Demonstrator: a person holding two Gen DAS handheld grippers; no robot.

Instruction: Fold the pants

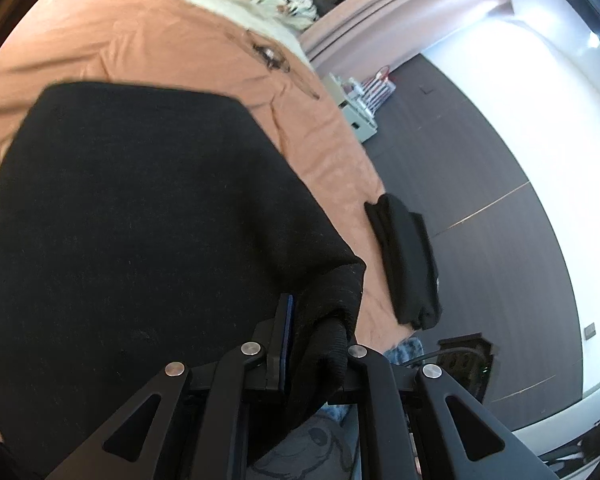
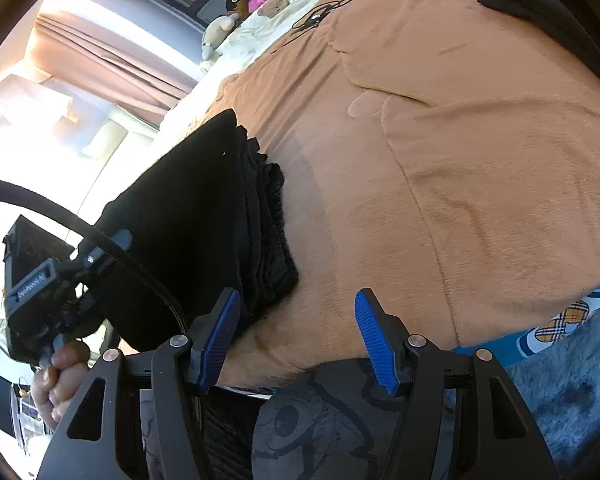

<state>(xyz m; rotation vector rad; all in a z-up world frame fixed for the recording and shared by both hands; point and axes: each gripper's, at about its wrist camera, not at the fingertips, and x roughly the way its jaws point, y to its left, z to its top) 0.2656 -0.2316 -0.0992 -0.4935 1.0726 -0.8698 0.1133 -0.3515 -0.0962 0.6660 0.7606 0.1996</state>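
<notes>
Pants (image 1: 140,220), black, spread leftward and far over the orange bedspread (image 1: 140,52) in the left wrist view, their near hem clamped in the left gripper (image 1: 312,344); a second folded black pile (image 1: 404,264) lies at the right bed edge. From the right wrist view, the right gripper (image 2: 296,336) hovers with jaws apart, holding nothing, right of the hanging pants, whose stacked folds only this view shows; the left is nearer.
</notes>
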